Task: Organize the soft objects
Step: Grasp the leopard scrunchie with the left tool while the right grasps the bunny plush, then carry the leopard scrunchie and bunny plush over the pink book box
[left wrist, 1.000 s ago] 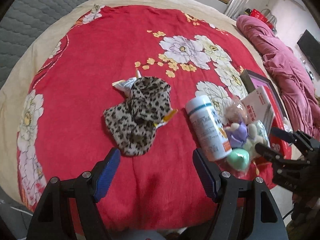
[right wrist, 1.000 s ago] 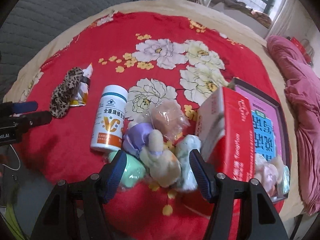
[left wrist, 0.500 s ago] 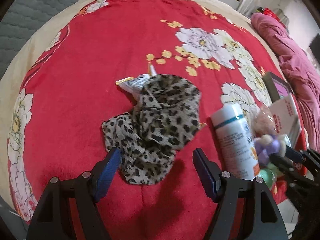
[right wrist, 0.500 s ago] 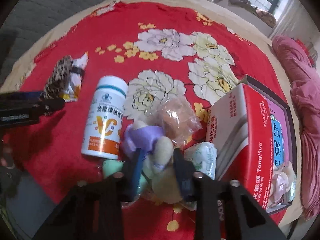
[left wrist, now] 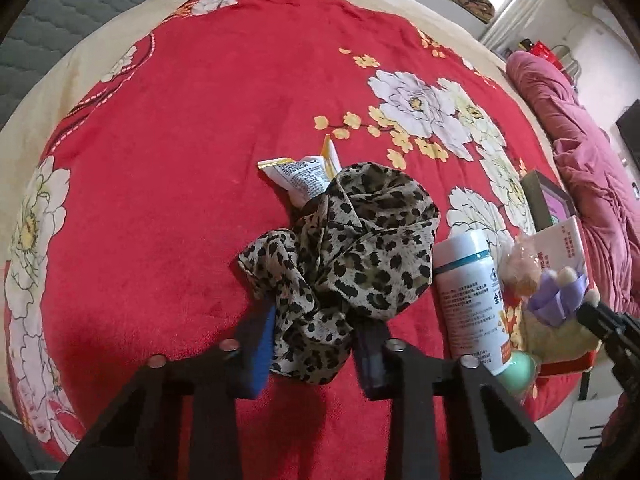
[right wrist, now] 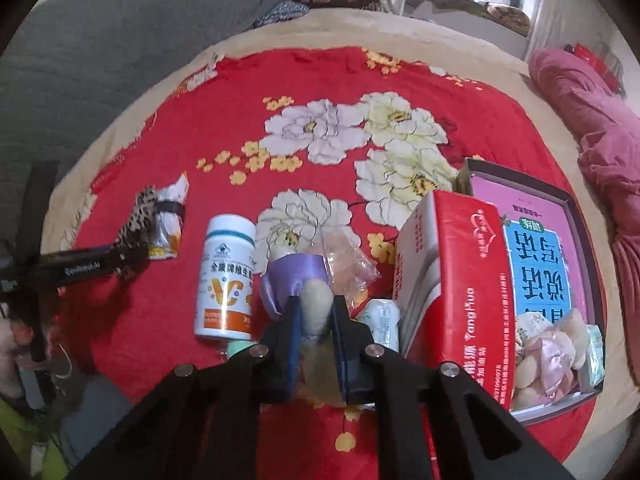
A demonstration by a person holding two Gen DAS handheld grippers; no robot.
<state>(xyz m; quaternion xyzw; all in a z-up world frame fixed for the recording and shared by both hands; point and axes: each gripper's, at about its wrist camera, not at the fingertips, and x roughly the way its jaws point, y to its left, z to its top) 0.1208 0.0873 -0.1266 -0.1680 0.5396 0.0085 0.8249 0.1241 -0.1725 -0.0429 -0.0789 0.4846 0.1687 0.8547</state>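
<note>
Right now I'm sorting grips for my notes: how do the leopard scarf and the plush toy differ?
The leopard scarf is thin, crumpled, spotted fabric; the plush toy is stuffed, cream, with a purple bow. The scarf lies loosely bunched; the toy is squeezed narrow. Shared: each is pinched by a gripper, left gripper and right gripper.

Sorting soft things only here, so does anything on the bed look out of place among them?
Yes: a hard white vitamin bottle lies toppled on the red blanket beside the plush toy, and a snack packet sits half-buried under the leopard scarf.
</note>
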